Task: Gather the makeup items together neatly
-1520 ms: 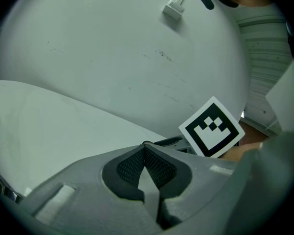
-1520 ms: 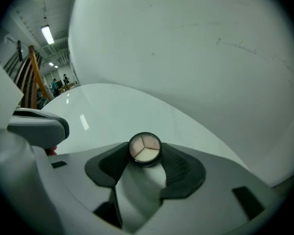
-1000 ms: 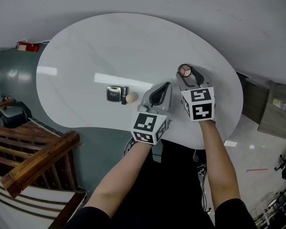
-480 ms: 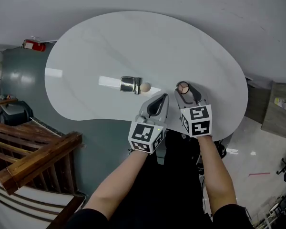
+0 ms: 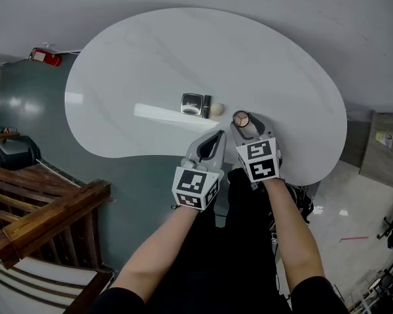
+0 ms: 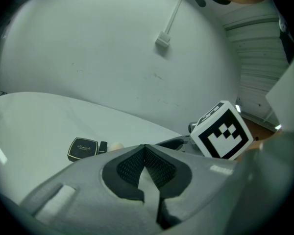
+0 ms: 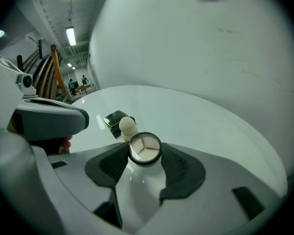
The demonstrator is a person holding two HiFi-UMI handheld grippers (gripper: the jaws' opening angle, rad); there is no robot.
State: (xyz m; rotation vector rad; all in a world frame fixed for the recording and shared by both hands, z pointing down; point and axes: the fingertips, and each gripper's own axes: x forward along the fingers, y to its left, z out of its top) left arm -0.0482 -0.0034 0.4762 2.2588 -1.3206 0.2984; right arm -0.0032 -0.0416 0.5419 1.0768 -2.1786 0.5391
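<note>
My right gripper [image 5: 242,122] is shut on a round black-rimmed compact [image 7: 145,148] with pink and cream powder, held just above the white table [image 5: 150,57]. The same compact [image 5: 241,118] shows at the jaw tips in the head view. Left of it lie a beige sponge [image 5: 217,109], a small dark tube [image 5: 206,106] and a square dark compact [image 5: 192,103], side by side. The square compact [image 6: 82,149] and the sponge [image 6: 116,145] also show in the left gripper view. My left gripper [image 5: 217,137] is shut and empty, near the table's front edge, beside the right one.
The table's curved front edge [image 5: 157,154] runs just under both grippers. A wooden stair rail [image 5: 46,218] stands at the lower left. A red object [image 5: 44,57] lies on the floor at the far left. A white wall [image 6: 112,48] rises behind the table.
Both grippers have drawn back toward the table's front edge with the round compact still held. The camera has shifted, so the three grouped items now sit closer to the right gripper.
</note>
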